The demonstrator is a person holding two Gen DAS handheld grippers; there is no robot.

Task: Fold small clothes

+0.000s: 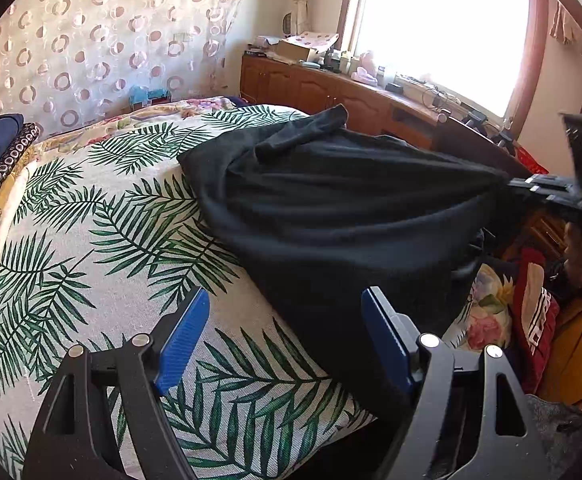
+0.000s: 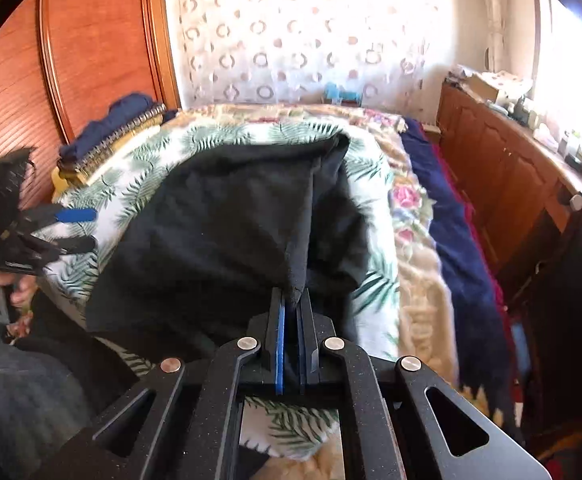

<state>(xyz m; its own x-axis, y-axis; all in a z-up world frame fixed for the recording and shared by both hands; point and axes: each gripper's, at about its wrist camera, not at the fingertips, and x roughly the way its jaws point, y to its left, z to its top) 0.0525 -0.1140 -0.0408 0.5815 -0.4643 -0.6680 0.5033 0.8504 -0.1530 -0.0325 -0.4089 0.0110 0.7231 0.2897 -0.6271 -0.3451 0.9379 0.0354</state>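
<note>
A: Fingers on R gripper [image 2: 293, 300] clamped on black cloth [image 1: 331, 208]; corner pinched between pads, rest trails ahead over bed [image 1: 91, 264]. Why?

B: Prob. to pull it flat for folding.

A: L gripper [image 1: 283, 332]?

B: Spread wide, empty; cloth edge just beside its R finger, likely next grab.

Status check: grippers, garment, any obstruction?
Right gripper shut on black garment corner. Left gripper open, empty, above leaf-print sheet. Nothing blocking.
</note>
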